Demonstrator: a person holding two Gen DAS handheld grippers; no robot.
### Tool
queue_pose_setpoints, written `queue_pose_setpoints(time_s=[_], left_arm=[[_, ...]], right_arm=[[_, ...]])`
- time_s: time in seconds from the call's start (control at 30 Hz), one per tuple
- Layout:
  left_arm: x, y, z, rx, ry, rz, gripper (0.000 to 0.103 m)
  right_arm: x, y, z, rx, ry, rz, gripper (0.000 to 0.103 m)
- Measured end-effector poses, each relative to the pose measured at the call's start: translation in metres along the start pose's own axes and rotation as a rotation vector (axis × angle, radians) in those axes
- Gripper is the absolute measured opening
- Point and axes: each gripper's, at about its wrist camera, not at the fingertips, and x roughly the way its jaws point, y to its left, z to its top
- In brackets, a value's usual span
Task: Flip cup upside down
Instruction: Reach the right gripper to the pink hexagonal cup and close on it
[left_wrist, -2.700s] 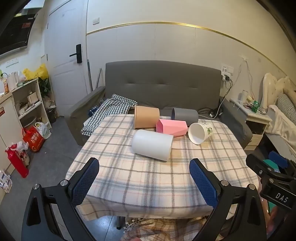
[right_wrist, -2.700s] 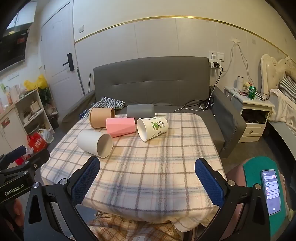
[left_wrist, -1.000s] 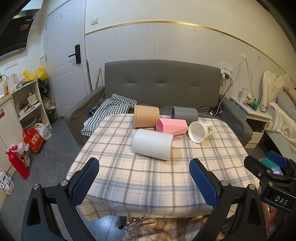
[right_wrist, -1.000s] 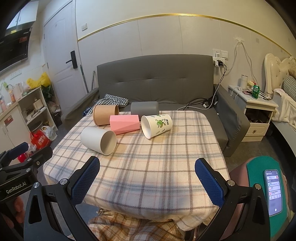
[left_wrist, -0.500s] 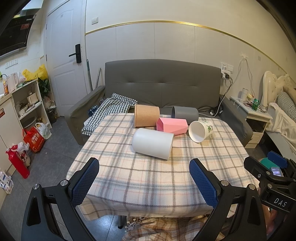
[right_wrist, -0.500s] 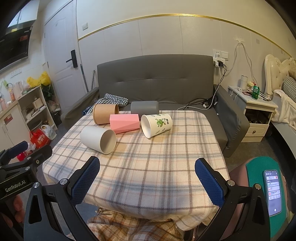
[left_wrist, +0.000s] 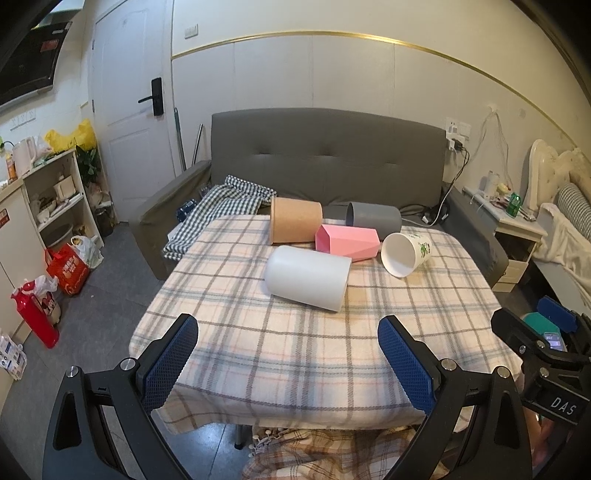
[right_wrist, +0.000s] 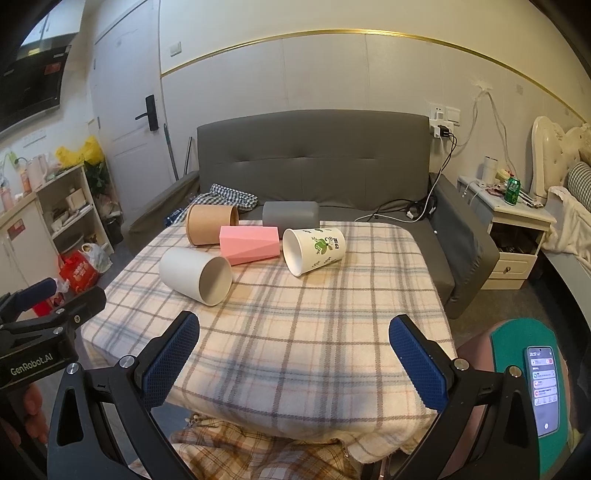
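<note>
Five cups lie on their sides on the plaid-covered table (left_wrist: 295, 354), the white cup (left_wrist: 308, 277) nearest, its long axis running left to right and its open mouth aimed right and nearward. Only the right wrist view looks into that mouth (right_wrist: 215, 280). Both the left gripper (left_wrist: 288, 356) and right gripper (right_wrist: 294, 356) hang wide open and empty at the near edge.

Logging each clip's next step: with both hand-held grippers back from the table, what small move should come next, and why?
Probably advance the left hand-held gripper, jaws open, toward the white cup. All five cups lie on their sides, none is held, and this one lies nearest, straight ahead of that gripper.
</note>
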Motion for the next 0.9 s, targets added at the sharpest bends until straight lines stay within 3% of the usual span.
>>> queue_pose_setpoints(time_s=[0.2,0.4,0.53,0.7,0.9], left_arm=[[0.018,0.003,0.003,0.001,0.056,0.02,0.101],[0.041,0.009,0.013,-0.019,0.109,0.036,0.101],[0.067,0.015,0.021,-0.025,0.155,0.067,0.101],[0.103,0.025,0.03,-0.043,0.194,0.104,0.101],[0.142,0.033,0.037,-0.044,0.225,0.151,0.101]], right_arm=[[0.009,0.004,0.011,-0.064,-0.004,-0.01,0.103],[0.028,0.014,0.048,-0.316,-0.021,-0.041,0.103],[0.054,0.026,0.075,-0.5,0.014,0.045,0.103],[0.113,0.051,0.094,-0.771,0.128,0.173,0.103],[0.191,0.083,0.096,-1.029,0.221,0.228,0.103]])
